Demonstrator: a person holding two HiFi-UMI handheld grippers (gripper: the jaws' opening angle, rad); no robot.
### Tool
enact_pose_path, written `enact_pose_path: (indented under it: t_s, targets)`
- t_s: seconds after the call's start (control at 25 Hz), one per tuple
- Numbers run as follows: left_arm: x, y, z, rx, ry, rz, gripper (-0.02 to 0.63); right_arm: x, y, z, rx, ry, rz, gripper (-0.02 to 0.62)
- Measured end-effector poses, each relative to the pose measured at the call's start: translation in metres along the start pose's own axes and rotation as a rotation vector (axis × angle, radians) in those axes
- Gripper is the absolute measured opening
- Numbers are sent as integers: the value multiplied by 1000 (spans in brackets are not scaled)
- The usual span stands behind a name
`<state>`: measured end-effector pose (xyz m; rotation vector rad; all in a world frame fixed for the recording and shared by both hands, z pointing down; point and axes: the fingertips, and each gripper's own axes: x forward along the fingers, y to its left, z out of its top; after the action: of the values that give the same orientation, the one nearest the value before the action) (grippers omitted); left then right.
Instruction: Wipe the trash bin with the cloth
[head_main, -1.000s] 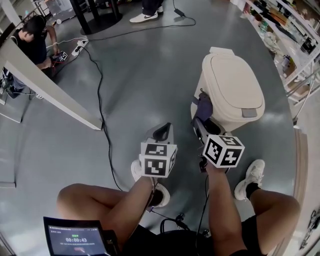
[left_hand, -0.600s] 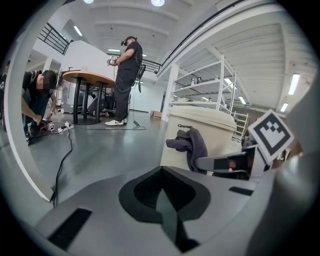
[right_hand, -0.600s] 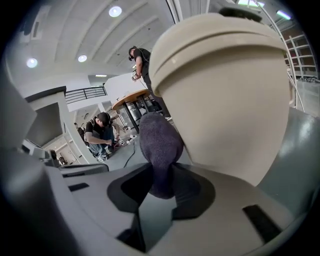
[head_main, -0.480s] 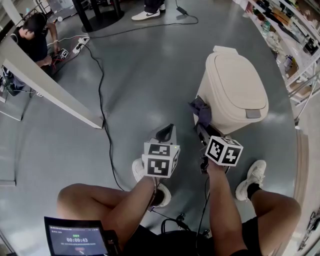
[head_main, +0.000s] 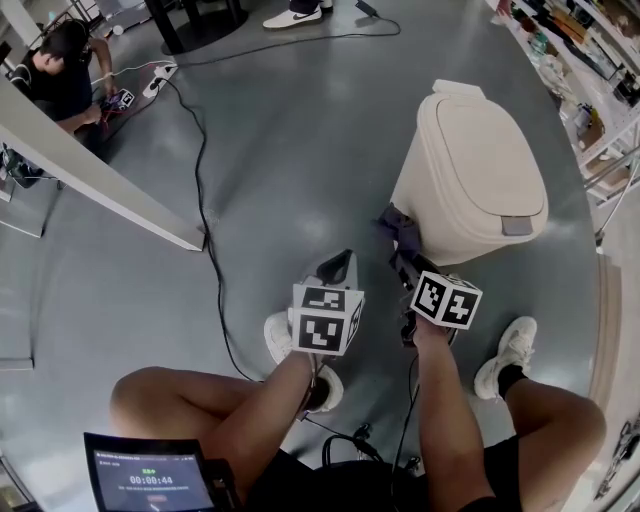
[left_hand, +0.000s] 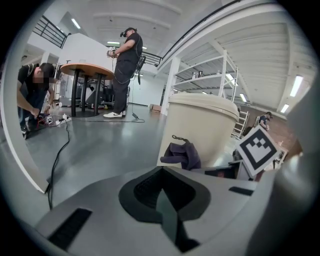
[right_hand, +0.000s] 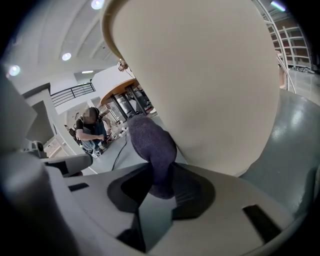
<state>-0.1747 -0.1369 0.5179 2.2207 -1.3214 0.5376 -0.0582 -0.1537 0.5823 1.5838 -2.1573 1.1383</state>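
Note:
The cream trash bin (head_main: 470, 170) stands on the grey floor with its lid down, ahead and to the right. A purple cloth (head_main: 403, 228) presses against the bin's lower left wall, and my right gripper (head_main: 405, 262) is shut on it. In the right gripper view the cloth (right_hand: 152, 147) rises from between the jaws and lies on the bin's wall (right_hand: 200, 85). My left gripper (head_main: 335, 268) hangs beside it to the left, shut on nothing and apart from the bin. In the left gripper view the bin (left_hand: 202, 127) and the cloth (left_hand: 182, 154) show beyond the closed jaws.
A black cable (head_main: 205, 200) runs across the floor at the left, past a white slanted beam (head_main: 100, 185). A person (head_main: 60, 80) crouches far left by a power strip (head_main: 160, 85). Shelving (head_main: 600, 60) lines the right. My shoes (head_main: 505, 350) are near the bin.
The right gripper has slid the cloth a little lower along the bin's left wall. The left gripper has stayed about where it was, still shut.

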Motion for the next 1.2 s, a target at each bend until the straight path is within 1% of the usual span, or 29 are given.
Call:
enact_pose_path:
  t_s: [0.24,0.6,0.76,0.84,0.96,1.2]
  targets:
    - [26,10,-28,0,12,-19,-2,40,-27,-39,20,44,-21,109]
    - [29,4,-37,-13,62,-15,-2,50,-45,-62,38,117,-33,109]
    - [29,5,-41,-66,72,-25,-2,53,-48,-69,37,133,-36,109]
    - [29,6,-41,-85,70,-27,-2,53,-47,-69,37,128,-28,109]
    - [29,7,-41,-93,71,-25,-2,52,-39,-65,21,108,0,109]
    - [30,8,-37,-109,60,-28,-2,42,-6,-39,-83,56,51,109]
